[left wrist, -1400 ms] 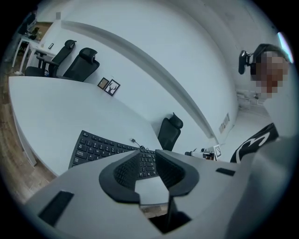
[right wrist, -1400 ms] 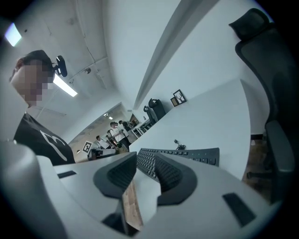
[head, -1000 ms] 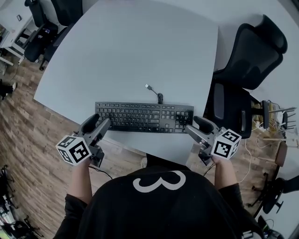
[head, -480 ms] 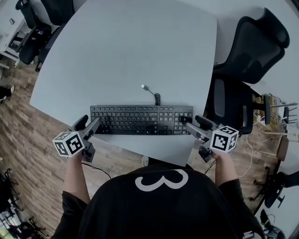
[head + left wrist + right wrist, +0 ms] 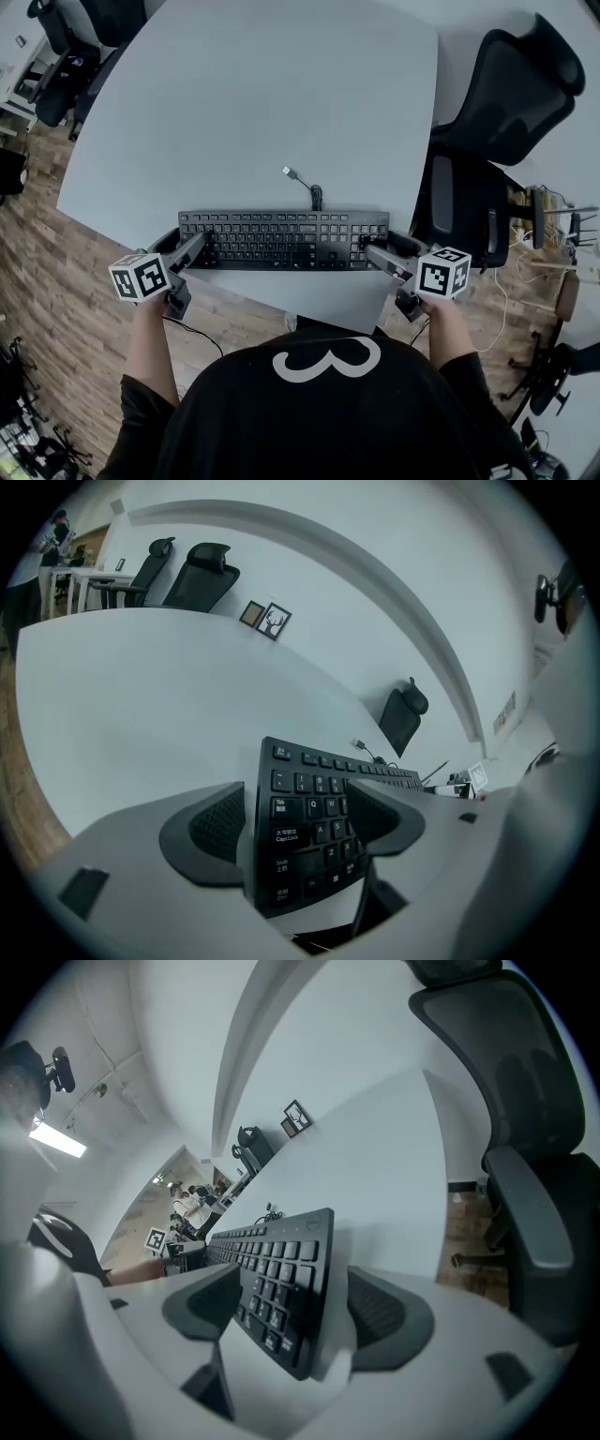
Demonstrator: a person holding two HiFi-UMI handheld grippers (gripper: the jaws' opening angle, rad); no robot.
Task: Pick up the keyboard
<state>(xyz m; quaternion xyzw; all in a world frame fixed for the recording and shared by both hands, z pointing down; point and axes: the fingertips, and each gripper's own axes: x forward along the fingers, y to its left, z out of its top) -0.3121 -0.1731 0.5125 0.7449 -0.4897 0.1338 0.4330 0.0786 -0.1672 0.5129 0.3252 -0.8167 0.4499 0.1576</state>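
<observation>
A black keyboard (image 5: 281, 240) lies flat near the front edge of the white table (image 5: 262, 94). Its cable and USB plug (image 5: 292, 176) are loose behind it. My left gripper (image 5: 187, 247) is open, with the keyboard's left end (image 5: 309, 827) between its jaws. One dark pad sits beside the far edge, the other over the keys. My right gripper (image 5: 386, 251) is open the same way around the right end (image 5: 281, 1279), number pad between the pads. Neither gripper (image 5: 298, 822) (image 5: 300, 1312) visibly presses on the keyboard.
A black office chair (image 5: 506, 103) stands close to the table's right side, next to my right hand. More chairs (image 5: 66, 47) stand at the upper left. Wooden floor (image 5: 56, 309) lies left of and below the table's front edge.
Both grippers came down and forward from the keyboard's front corners, so their jaws now straddle its two ends. The keyboard has stayed in place on the table.
</observation>
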